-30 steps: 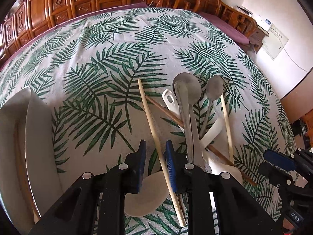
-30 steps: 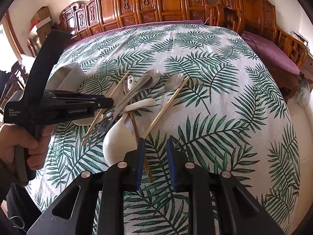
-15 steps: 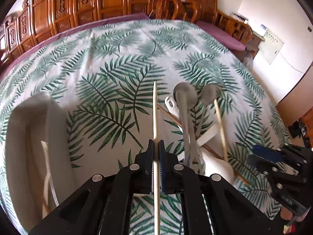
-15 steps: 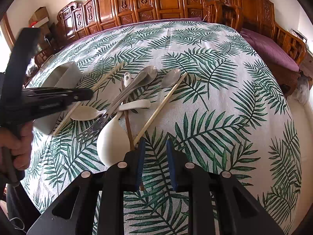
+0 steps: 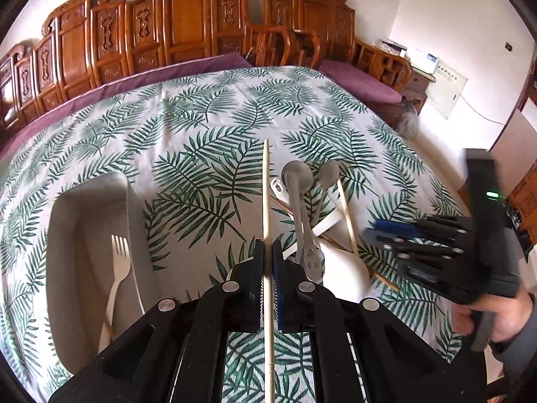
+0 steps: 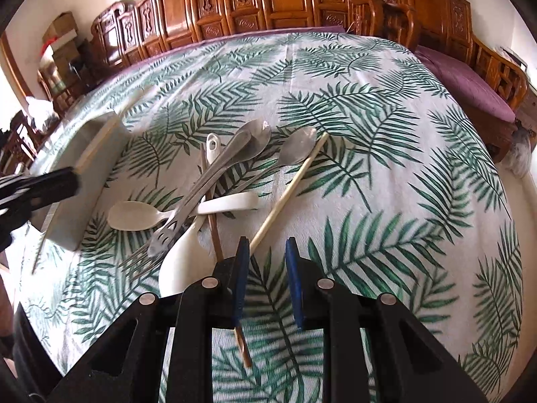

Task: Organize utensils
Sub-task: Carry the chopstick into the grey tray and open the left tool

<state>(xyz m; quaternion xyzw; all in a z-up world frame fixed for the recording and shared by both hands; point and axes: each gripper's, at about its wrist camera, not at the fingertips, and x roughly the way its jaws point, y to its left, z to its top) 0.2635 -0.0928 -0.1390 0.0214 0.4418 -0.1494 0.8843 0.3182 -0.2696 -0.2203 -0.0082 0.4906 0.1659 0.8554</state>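
My left gripper (image 5: 267, 262) is shut on a pale wooden chopstick (image 5: 266, 188) and holds it above the table, pointing forward. The same chopstick shows in the right wrist view (image 6: 97, 141) over the grey tray (image 6: 97, 181). The tray (image 5: 67, 221) holds a white plastic fork (image 5: 119, 268). A pile of utensils lies mid-table: metal spoons (image 6: 255, 141), a metal fork (image 6: 167, 235), white spoons (image 6: 134, 215), a dark chopstick (image 6: 209, 208) and a pale chopstick (image 6: 288, 188). My right gripper (image 6: 266, 262) is open and empty, just short of the pile.
The round table has a palm-leaf cloth (image 6: 369, 154). Carved wooden chairs (image 5: 188, 33) ring the far side, with purple cushions (image 6: 470, 84). The right gripper also shows in the left wrist view (image 5: 436, 252), held in a hand.
My left gripper closed on the pale chopstick, lifted it off the pile and carried it left toward the tray. My right gripper has edged closer to the pile, still open.
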